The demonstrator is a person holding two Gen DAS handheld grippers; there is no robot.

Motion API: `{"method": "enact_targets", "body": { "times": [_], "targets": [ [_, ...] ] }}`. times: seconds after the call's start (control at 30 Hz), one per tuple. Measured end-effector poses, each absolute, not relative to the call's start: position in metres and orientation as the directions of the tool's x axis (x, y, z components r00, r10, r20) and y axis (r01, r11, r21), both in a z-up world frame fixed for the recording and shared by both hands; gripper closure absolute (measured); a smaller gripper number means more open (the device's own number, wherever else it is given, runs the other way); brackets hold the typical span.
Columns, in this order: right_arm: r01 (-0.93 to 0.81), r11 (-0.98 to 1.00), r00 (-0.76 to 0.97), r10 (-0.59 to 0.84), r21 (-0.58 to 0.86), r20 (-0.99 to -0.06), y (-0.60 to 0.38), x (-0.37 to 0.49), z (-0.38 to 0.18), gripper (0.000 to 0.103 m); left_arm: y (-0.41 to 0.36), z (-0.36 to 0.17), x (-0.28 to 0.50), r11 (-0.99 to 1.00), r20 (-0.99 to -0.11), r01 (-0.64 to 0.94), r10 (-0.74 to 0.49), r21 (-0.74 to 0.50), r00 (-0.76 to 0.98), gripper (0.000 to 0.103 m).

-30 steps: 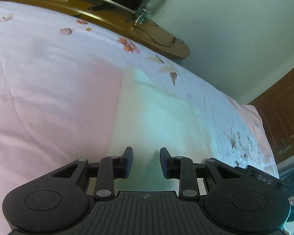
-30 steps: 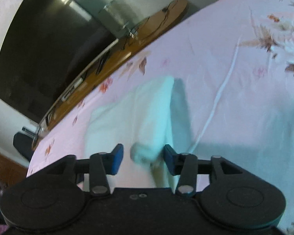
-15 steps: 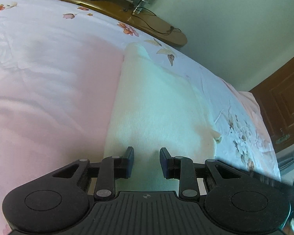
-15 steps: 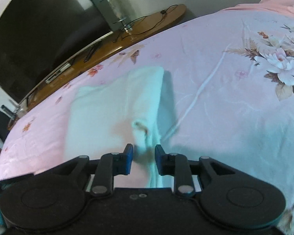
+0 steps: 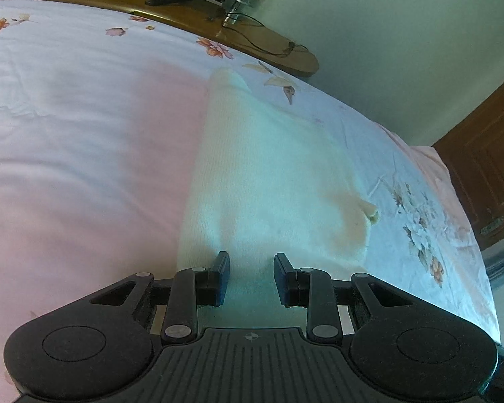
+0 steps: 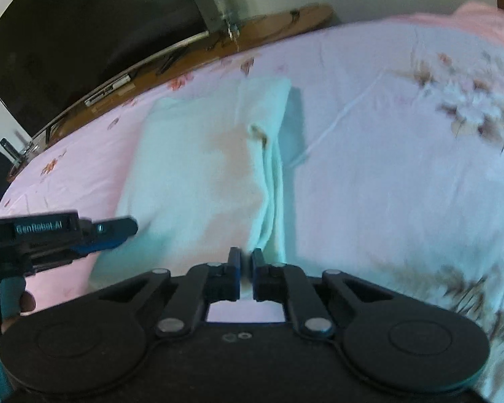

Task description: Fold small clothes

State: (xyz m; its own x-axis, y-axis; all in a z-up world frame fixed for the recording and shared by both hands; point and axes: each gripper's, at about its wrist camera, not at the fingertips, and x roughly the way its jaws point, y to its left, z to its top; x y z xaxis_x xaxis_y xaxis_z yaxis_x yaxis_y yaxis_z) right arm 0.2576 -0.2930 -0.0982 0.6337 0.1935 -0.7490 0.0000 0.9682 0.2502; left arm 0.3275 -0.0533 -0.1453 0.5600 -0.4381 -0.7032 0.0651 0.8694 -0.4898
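A small white knitted garment (image 5: 272, 181) lies flat and partly folded on the pink floral bedsheet (image 5: 84, 141). My left gripper (image 5: 251, 277) is open, its fingers straddling the garment's near edge. In the right wrist view the same garment (image 6: 198, 168) shows layered folds along its right side. My right gripper (image 6: 247, 268) is shut on the near right edge of the garment. The left gripper (image 6: 84, 231) shows at the left of that view, at the garment's near left corner.
A wooden board (image 5: 258, 40) with cables and a clear stand runs along the far side of the bed. A dark TV screen (image 6: 84, 33) stands behind it. A brown wooden door (image 5: 487, 168) is at the right. The sheet (image 6: 403, 168) extends right.
My right gripper went from open around a bunched bit of cloth to shut on the garment's edge, and it pulled back. The garment now lies flatter. The left gripper stayed open.
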Motion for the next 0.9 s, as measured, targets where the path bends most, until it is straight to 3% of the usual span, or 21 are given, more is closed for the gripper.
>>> {"method": "enact_targets", "body": {
  "times": [0.1, 0.17, 0.27, 0.33, 0.57, 0.9],
  "targets": [
    [0.043, 0.985, 0.605, 0.108, 0.168, -0.789, -0.303, 0.263, -0.112, 0.102, -0.062, -0.15, 0.327, 0.879, -0.717, 0.062, -0.424, -0.472, 0.552, 0.074],
    [0.058, 0.981, 0.546, 0.123, 0.183, -0.829, -0.308, 0.266, -0.128, 0.102, -0.064, -0.15, 0.326, 0.885, -0.72, 0.06, -0.414, -0.462, 0.557, 0.074],
    [0.065, 0.979, 0.593, 0.117, 0.192, -0.797, -0.312, 0.257, -0.119, 0.096, -0.066, -0.147, 0.327, 0.892, -0.73, 0.059, -0.403, -0.448, 0.552, 0.074],
    [0.053, 0.976, 0.629, 0.132, 0.212, -0.766, -0.312, 0.257, -0.106, 0.081, -0.067, -0.143, 0.328, 0.897, -0.734, 0.057, -0.395, -0.439, 0.552, 0.074],
    [-0.032, 0.978, 0.69, 0.172, 0.208, -0.703, -0.293, 0.287, -0.076, 0.076, -0.068, -0.122, 0.341, 0.911, -0.718, 0.07, -0.365, -0.406, 0.592, 0.074],
    [-0.057, 0.984, 0.721, 0.158, 0.17, -0.675, -0.284, 0.345, -0.081, 0.072, -0.073, -0.115, 0.392, 0.924, -0.702, 0.065, -0.331, -0.377, 0.631, 0.074]
  ]
}}
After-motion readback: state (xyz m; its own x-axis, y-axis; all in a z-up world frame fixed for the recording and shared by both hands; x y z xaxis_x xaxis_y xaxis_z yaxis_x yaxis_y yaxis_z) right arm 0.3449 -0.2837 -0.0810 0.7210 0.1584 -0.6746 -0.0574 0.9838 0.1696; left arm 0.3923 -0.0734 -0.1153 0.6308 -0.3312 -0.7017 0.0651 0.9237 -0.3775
